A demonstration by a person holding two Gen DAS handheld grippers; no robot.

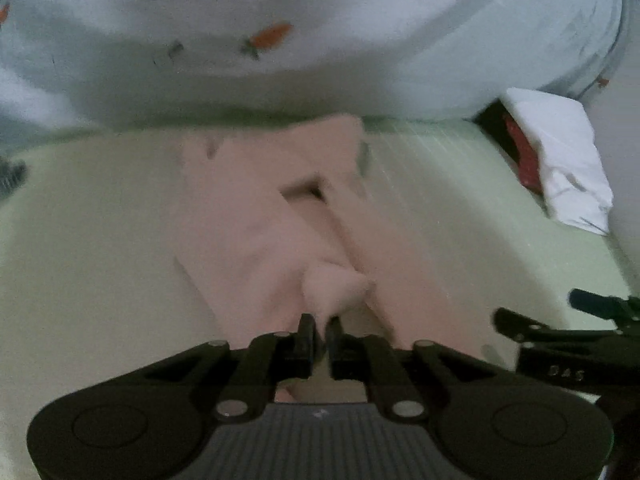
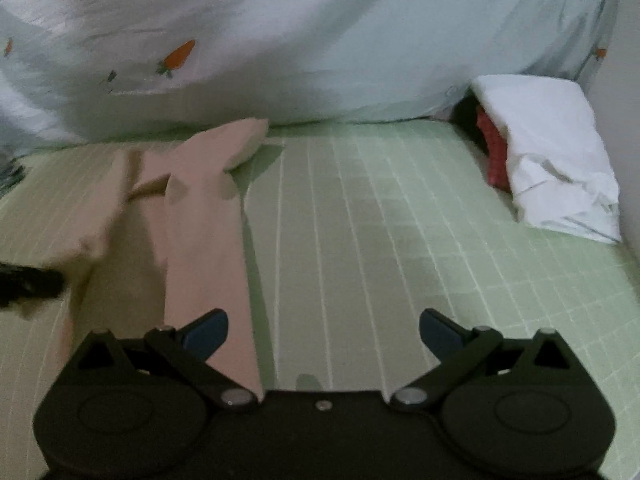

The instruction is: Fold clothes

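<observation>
Just ahead of the left tool [image 1: 319, 326], a bunched peak of the pink garment [image 1: 256, 216] sits between the two fingers, which stand close together with a narrow gap; the fabric runs into that gap, but blur makes it hard to say whether the pads press on it or have let it go. The right tool [image 2: 323, 330] stands wide apart and holds nothing, its blue-tipped fingers [image 2: 206, 330] hovering over the near end of the garment's long strip and the bare sheet beside it. By my reading the folding is partway: the cloth has been drawn in lengthwise into long overlapping panels, but it is not yet a compact bundle, so at least one crosswise fold and some smoothing appear to remain. The garment looks soft and thin, pale peach-pink, lying lengthwise on the bed [image 2: 400, 220], whose sheet is pale green with a white grid. Its far end lifts into a loose flap near the rumpled white duvet [image 2: 320, 40] printed with small carrots, and a raised ridge runs along its middle. At the far right a white cloth [image 2: 552, 152] lies over something red [image 2: 494, 152], well apart from the work.
</observation>
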